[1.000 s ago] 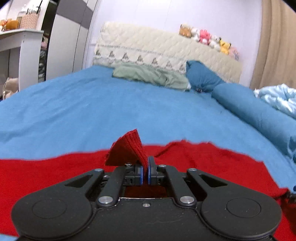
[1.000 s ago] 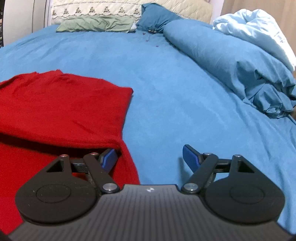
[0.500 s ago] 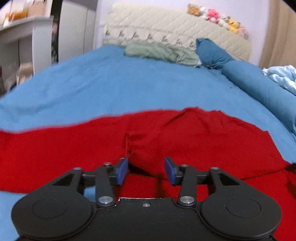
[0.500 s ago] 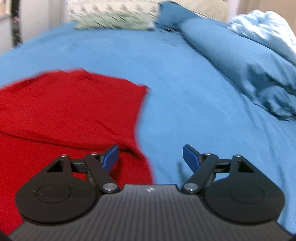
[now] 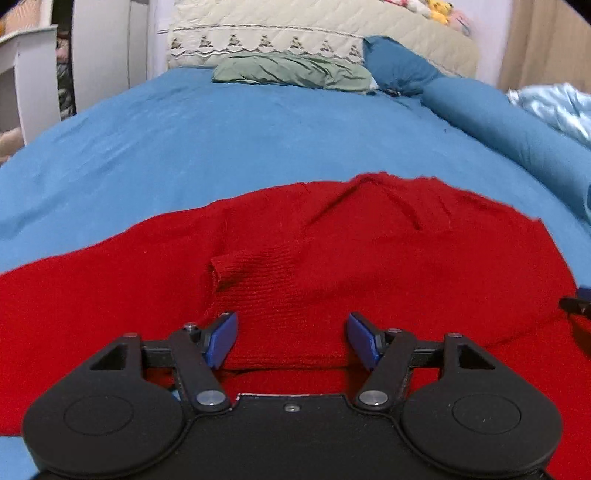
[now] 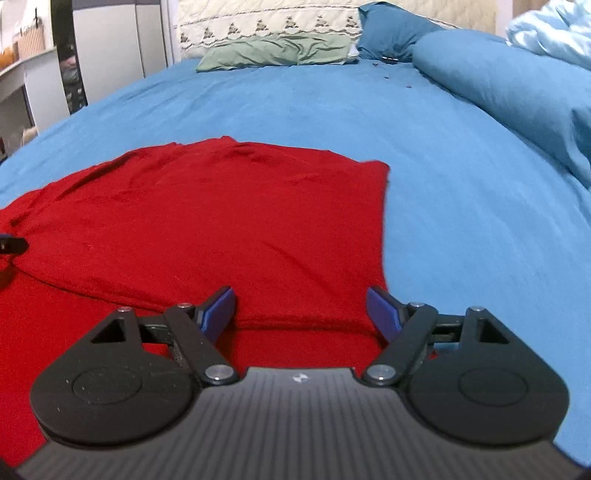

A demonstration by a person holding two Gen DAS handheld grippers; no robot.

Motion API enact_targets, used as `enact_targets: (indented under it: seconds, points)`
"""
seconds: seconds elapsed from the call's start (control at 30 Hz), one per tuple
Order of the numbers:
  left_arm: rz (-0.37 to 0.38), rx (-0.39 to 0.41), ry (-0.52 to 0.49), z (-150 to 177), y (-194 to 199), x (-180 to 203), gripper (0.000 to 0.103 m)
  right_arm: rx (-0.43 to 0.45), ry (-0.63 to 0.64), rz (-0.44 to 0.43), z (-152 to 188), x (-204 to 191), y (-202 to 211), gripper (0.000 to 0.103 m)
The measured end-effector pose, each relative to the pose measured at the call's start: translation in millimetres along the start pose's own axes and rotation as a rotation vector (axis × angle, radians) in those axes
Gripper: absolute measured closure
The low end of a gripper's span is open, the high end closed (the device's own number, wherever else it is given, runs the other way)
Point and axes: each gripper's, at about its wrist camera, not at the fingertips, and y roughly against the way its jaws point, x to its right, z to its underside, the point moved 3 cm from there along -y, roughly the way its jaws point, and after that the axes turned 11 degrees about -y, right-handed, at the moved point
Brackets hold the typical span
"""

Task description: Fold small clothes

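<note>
A red knit sweater [image 5: 369, 258] lies on the blue bed sheet [image 5: 258, 140], folded over on itself, with a ribbed cuff [image 5: 236, 267] resting on top. My left gripper [image 5: 291, 338] is open and empty, low over the folded edge near the cuff. In the right wrist view the sweater [image 6: 229, 221] spreads left and ahead, with its right edge running down toward the right finger. My right gripper [image 6: 301, 310] is open and empty, just above the near folded edge. The tip of the other gripper shows at the edge of each view.
A rolled blue duvet [image 6: 517, 96] and a pale blue blanket [image 6: 554, 29] lie along the right side. A green pillow [image 5: 291, 70] and a blue pillow [image 5: 399, 62] sit at the headboard. A white desk [image 5: 22, 74] and a wardrobe stand to the left of the bed.
My left gripper has opened and let go of the red cuff, which now lies on the sweater. My right gripper stayed open and moved left over the sweater's near edge.
</note>
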Motion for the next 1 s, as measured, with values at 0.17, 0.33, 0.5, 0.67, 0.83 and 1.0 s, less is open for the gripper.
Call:
enact_targets:
  seconds: [0.17, 0.33, 0.5, 0.67, 0.83, 1.0]
  points:
    - [-0.003, -0.007, 0.028, 3, 1, 1, 0.032, -0.006, -0.009, 0.024, 1, 3, 0, 0.007]
    - [-0.024, -0.009, 0.022, -18, 23, 5, 0.032, 0.019, -0.015, 0.024, -9, 0, 22, 0.007]
    - [-0.068, 0.016, 0.034, -35, 76, 8, 0.032, 0.054, -0.035, 0.003, -31, -15, 66, 0.007]
    - [-0.119, 0.045, 0.041, -54, 143, 9, 0.026, 0.068, -0.017, -0.059, -51, -49, 114, 0.001]
    - [-0.202, 0.109, 0.072, -61, 201, -7, 0.0, 0.041, 0.01, -0.141, -60, -89, 146, 0.0]
    - [-0.266, 0.133, 0.162, -54, 241, -48, 0.0, 0.026, 0.038, -0.217, -58, -131, 165, 0.0]
